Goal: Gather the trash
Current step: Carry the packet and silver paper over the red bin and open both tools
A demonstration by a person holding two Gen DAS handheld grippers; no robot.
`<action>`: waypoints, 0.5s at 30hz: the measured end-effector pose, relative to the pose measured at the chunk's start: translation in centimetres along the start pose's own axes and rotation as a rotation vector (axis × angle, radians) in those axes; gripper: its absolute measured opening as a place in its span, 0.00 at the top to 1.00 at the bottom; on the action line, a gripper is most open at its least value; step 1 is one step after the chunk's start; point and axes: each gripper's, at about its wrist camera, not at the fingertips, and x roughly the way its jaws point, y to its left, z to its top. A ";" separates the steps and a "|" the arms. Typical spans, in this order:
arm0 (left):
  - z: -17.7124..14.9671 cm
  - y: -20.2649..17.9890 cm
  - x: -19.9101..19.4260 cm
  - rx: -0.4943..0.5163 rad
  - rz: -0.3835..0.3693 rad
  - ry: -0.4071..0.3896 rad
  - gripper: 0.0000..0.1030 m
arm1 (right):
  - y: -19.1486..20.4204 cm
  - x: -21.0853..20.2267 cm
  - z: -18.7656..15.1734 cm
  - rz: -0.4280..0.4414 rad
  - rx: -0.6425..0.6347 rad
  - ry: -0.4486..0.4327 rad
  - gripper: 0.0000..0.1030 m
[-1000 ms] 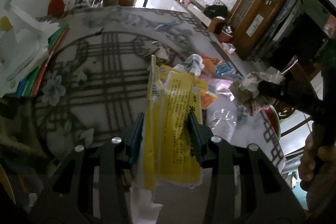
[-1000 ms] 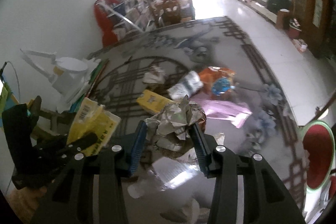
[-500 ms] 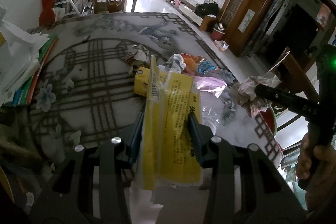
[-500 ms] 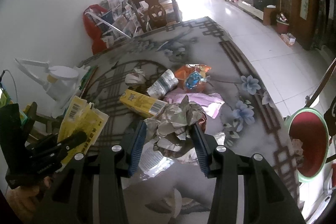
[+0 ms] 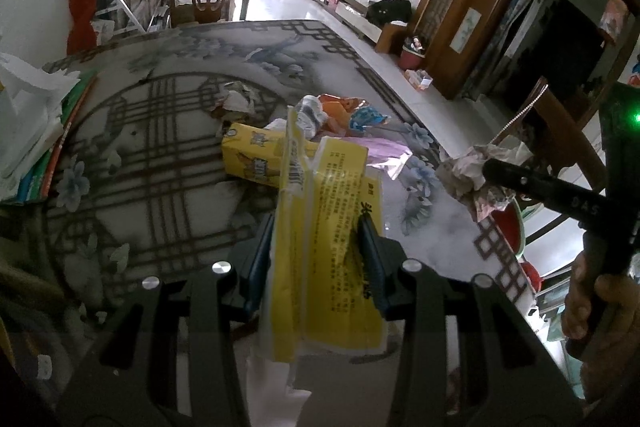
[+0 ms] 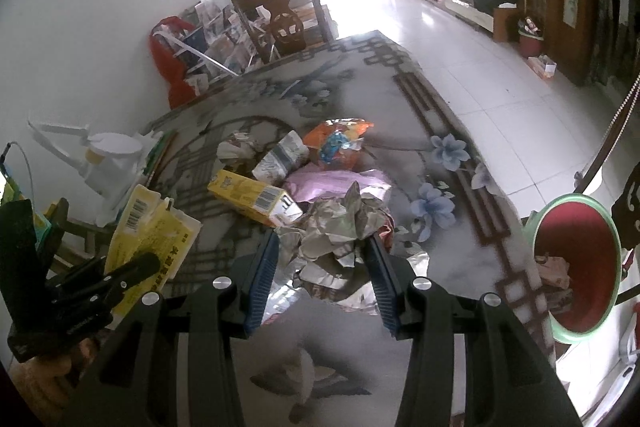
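Observation:
My left gripper [image 5: 318, 243] is shut on a yellow plastic packet [image 5: 328, 227], held above the patterned table [image 5: 160, 131]; the packet also shows in the right wrist view [image 6: 152, 227]. My right gripper [image 6: 322, 259] is shut on a crumpled paper wad [image 6: 340, 227], which also shows in the left wrist view [image 5: 476, 171]. On the table lie a yellow carton [image 6: 252, 197], a pink wrapper [image 6: 332, 183], an orange snack bag [image 6: 340, 141], a crushed white packet [image 6: 280, 159] and another paper ball [image 6: 236, 151]. A red bin with a green rim [image 6: 576, 267] stands beside the table's right edge.
A stack of books and white paper [image 5: 28, 131] lies at the table's left edge, with a white lamp [image 6: 104, 155] near it. A wooden chair [image 6: 288, 19] and a cluttered rack [image 5: 116, 7] stand beyond the far end. Tiled floor lies to the right.
Both grippers have lifted and pulled back from the trash pile with their loads. The red bin has come further into the right wrist view.

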 end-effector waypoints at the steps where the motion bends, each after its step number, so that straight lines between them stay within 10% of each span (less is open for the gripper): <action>1: 0.0 -0.5 0.1 0.003 0.002 0.002 0.61 | -0.3 -0.1 0.0 0.000 0.001 0.000 0.57; 15: 2.6 -9.5 2.7 0.011 -0.046 -0.020 0.61 | -8.3 -3.2 0.8 -0.009 0.035 -0.026 0.57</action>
